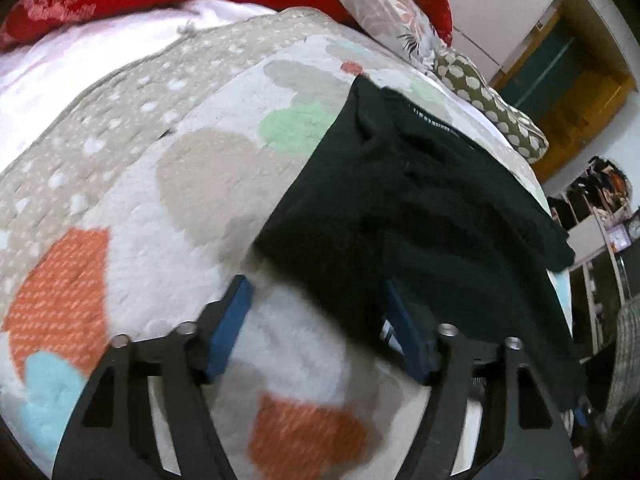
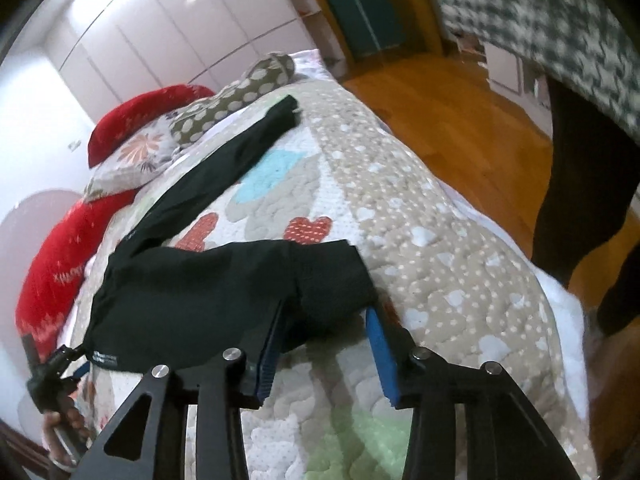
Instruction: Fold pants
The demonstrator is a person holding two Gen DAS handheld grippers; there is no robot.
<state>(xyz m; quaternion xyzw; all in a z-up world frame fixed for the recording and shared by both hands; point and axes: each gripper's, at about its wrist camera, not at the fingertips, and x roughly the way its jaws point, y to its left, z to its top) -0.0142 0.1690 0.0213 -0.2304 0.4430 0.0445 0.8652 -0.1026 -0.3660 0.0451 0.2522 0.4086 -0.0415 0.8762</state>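
Note:
Black pants (image 1: 420, 208) lie on a quilted bedspread (image 1: 192, 184) with coloured hearts. In the right wrist view one leg (image 2: 224, 152) stretches away toward the pillows, while the other part (image 2: 200, 292) is bunched across the bed close to me. My left gripper (image 1: 316, 284) stands wide open just above the quilt; the near edge of the pants lies against its right finger (image 1: 404, 332). My right gripper (image 2: 326, 310) is open, with a hem of the pants lying loose between its fingertips. The left gripper (image 2: 60, 364), held by a hand, also shows at the pants' waist end.
Red pillows (image 2: 132, 120), a floral pillow (image 2: 132, 156) and a dotted cushion (image 2: 240, 88) lie at the bed's far end. The bed's edge drops to a wooden floor (image 2: 460, 104) on the right. A person in a checked top (image 2: 540, 28) stands there. White wardrobes (image 2: 180, 28) stand behind.

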